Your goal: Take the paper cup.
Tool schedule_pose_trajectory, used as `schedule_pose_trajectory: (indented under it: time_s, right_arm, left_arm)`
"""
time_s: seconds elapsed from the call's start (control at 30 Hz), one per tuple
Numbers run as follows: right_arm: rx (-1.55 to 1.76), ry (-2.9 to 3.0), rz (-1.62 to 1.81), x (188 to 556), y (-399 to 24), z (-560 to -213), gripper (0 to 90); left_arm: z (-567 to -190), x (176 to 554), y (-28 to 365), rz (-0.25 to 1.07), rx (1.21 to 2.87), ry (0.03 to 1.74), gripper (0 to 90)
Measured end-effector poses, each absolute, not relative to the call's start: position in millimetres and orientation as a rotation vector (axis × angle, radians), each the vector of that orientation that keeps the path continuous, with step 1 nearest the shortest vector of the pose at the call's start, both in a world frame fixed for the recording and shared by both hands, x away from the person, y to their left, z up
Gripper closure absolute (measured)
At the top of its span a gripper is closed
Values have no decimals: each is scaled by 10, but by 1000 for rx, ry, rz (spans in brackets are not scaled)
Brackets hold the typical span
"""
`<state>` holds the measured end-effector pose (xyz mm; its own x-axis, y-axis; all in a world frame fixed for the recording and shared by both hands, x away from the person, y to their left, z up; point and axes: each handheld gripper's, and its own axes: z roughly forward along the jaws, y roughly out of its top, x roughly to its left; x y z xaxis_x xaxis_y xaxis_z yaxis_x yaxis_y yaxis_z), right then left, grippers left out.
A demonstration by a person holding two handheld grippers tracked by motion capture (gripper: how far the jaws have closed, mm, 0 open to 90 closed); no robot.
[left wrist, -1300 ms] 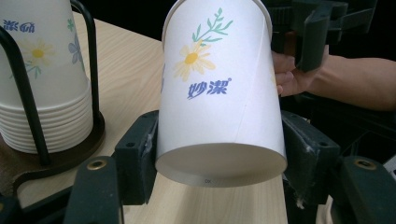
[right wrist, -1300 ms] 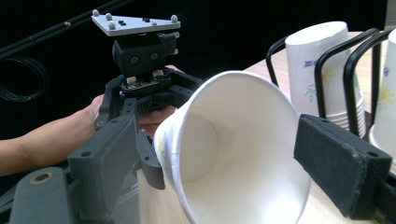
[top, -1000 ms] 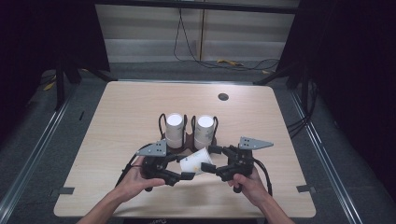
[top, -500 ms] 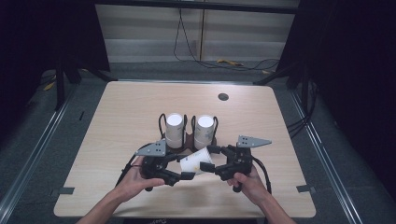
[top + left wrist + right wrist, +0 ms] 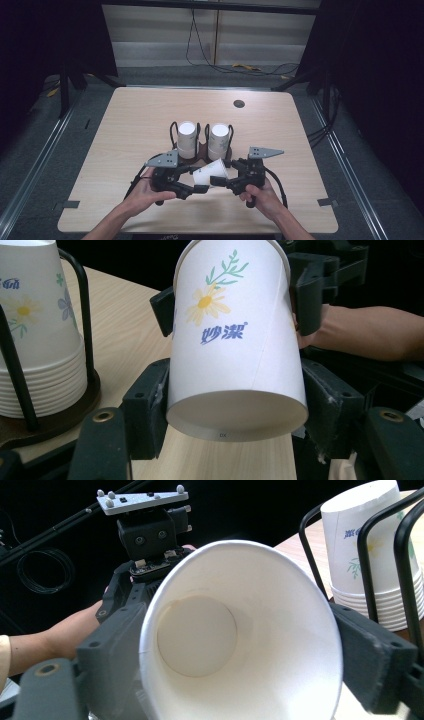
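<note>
Both tools, left tool (image 5: 200, 188) and right tool (image 5: 231, 183), clamp one paper cup (image 5: 235, 340) printed 妙潔, just before the cup rack (image 5: 200, 150)

High view: fixed above our side of the table (image 5: 125, 130), facing forward and down, far enough to take in the whole top and the floor beyond. Left gripper view: we look along the jaws, very near, at the base end of the paper cup (image 5: 235, 340), with the stacked cups (image 5: 35, 335) in their rack at left. Right gripper view: very near, facing into the same cup's open mouth (image 5: 235, 645), toward the left gripper (image 5: 150, 545). All three views share the cup and the rack
</note>
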<state>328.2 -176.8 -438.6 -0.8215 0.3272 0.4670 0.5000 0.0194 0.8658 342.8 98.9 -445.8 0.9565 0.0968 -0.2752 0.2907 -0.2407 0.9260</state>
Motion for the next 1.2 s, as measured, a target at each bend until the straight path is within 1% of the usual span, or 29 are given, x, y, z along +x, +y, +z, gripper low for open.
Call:
schedule_pose_trajectory:
  time_s: [0.27,0.53,0.7,0.77,0.83,1.0,1.03,1.1,1.2]
  right_arm:
    - [-873,-2096,-1950,3309,-1806,-4381,231]
    - [-860,-2087,-1952,3324,-1789,-4387,255]
    - [-867,-2087,-1958,3325,-1789,-4379,255]
    - [-869,-2090,-1961,3324,-1792,-4377,255]
    - [-881,-2102,-1958,3316,-1816,-4363,254]
    - [-918,-2137,-1945,3325,-1861,-4351,251]
    - [-931,-2132,-1948,3332,-1890,-4345,252]
    - [-941,-2135,-1953,3331,-1913,-4335,253]
    - [-967,-2161,-1948,3317,-1943,-4321,253]
  left_arm:
    - [-4483,3444,990,-203,1814,294,345]
    - [-4496,3454,1018,-212,1813,312,329]
    - [-4516,3463,1024,-196,1826,325,256]
    - [-4519,3462,1023,-183,1837,329,249]
    - [-4530,3476,1018,-184,1844,343,206]
    - [-4544,3488,1021,-173,1864,354,190]
    - [-4553,3494,1031,-154,1878,363,189]
    - [-4560,3500,1033,-142,1884,371,163]
    - [-4583,3529,1035,-135,1897,403,157]
